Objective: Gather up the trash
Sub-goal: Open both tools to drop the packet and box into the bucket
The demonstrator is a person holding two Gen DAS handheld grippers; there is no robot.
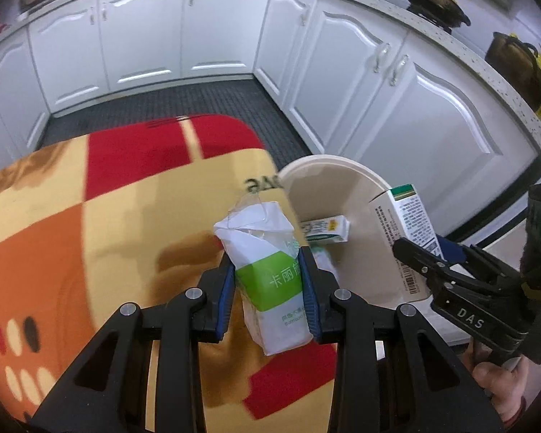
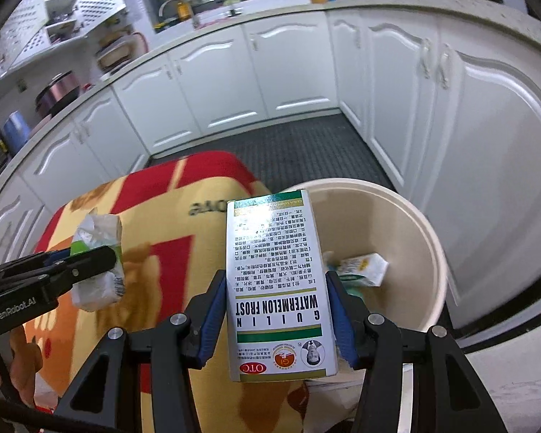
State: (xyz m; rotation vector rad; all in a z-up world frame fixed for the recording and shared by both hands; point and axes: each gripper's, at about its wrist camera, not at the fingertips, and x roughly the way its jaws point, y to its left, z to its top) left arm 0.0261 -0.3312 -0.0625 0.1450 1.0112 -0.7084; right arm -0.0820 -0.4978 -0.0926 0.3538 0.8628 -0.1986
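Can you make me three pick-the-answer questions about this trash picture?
1. Where does the small white-and-green carton lie?
A. inside the round cream plastic bin
B. on the floor
C. on the counter

2. What colour band is on the crumpled white plastic pack?
A. blue
B. green
C. purple

3. What is the right tool doing?
A. hanging open
B. gripping a spoon
C. gripping the tall white medicine box

Answers: 1 A, it rests on the bin's bottom. 2 B, green shows in the left tool. 3 C, both pads press its sides.
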